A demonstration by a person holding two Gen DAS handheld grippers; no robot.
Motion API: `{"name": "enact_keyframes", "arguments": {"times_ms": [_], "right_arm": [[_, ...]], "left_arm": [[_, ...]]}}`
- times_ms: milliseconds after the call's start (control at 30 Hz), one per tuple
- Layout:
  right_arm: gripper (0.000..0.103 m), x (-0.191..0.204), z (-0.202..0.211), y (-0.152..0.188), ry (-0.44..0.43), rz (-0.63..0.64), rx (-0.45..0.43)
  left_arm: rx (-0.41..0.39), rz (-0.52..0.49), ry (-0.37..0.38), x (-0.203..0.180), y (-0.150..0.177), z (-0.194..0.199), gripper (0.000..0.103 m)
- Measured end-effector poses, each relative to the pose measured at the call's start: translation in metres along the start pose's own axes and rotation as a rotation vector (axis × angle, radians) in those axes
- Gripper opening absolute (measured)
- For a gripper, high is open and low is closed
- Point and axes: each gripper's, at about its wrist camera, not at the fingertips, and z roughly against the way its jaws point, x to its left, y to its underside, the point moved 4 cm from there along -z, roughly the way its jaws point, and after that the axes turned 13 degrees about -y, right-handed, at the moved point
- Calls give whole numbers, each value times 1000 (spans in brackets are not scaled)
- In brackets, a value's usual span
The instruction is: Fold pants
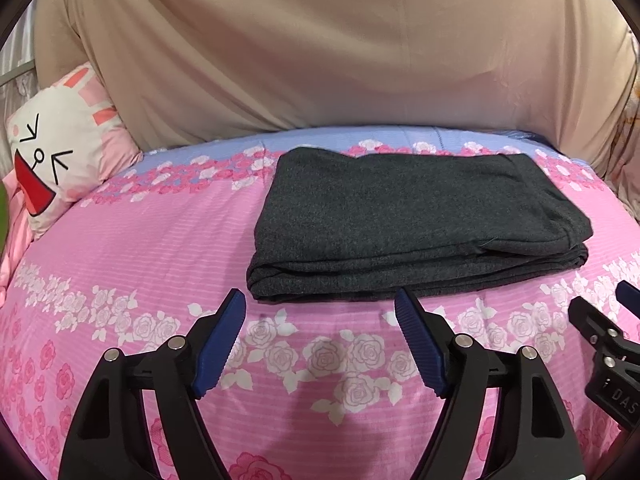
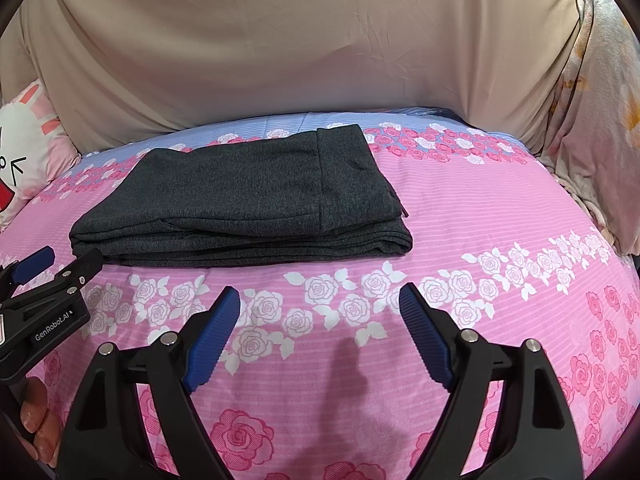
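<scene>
The dark grey pants (image 1: pixel 416 220) lie folded into a thick rectangular stack on the bed (image 1: pixel 120 264), which is covered by a pink sheet printed with white and pink roses and a blue band along its far side. In the left wrist view the stack sits just beyond the fingertips, slightly right of centre; in the right wrist view it lies ahead and to the left, with layered folded edges facing the camera.

The left claw (image 1: pixel 320 304) stands wide, its blue ribbed pads (image 1: pixel 220 344) spread apart above the sheet, holding nothing and not touching the pants. The right claw (image 2: pixel 320 300) is likewise wide, empty, and hovering over the rose band near the stack's front edge. Each claw shows at the edge of the other's view, side by side and near each other.

A white and pink cartoon rabbit pillow (image 1: pixel 60 152) rests at the left end of the bed. A beige cloth (image 1: pixel 320 48) hangs behind the bed, and a pale floral fabric (image 2: pixel 596 100) is bunched at the right
</scene>
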Motion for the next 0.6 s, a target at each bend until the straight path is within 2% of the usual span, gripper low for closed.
{"name": "enact_keyframes", "arguments": {"times_ms": [233,433,600], "right_arm": [[80,-1,0,0,-1,0,1],[83,1,0,0,1,-3,-2],[84,0,-1,1,0,-3,-1]], "left_arm": [[-19,10,6,-1,-1,5,76],[-16,3,-26,0,-2,5,81],[-11,-8,-11,-1,-2,2,81]]}}
